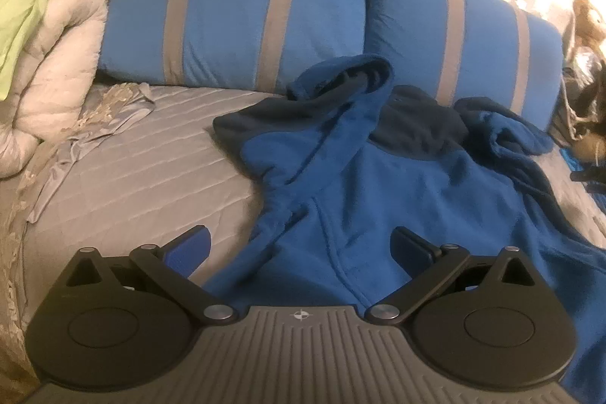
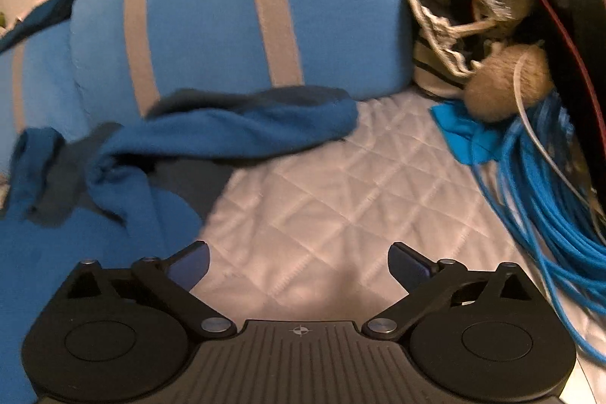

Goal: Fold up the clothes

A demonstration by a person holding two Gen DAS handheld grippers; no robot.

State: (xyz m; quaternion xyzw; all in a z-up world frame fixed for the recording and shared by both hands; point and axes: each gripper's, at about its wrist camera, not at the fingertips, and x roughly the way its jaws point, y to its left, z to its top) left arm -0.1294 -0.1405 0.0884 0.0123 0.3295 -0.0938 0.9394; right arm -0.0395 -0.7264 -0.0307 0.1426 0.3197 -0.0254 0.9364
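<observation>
I see the blue fleece hoodie (image 1: 397,184) lying unfolded on the bed (image 1: 125,177) (sleeves crumpled), with my left gripper (image 1: 301,245) and right gripper (image 2: 299,264) both released, empty.

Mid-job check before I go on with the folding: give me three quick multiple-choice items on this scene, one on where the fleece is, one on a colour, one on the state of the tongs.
1. Where does the blue fleece jacket lie?
A. On the grey quilted bedspread, its top end towards the striped pillows
B. Hung on a chair
C. On top of the pillows

2. What colour are the stripes on the blue pillows?
A. Red
B. Grey
C. Yellow

3. How do the left tongs and right tongs stand?
A. Both shut on the jacket
B. Left shut, right open
C. Both open, holding nothing

Answers:
1 A, the fleece is spread on the bedspread with its hood end by the pillows.
2 B, grey bands cross the blue pillow fabric.
3 C, each wrist view shows the pads wide apart with nothing gripped.
</observation>
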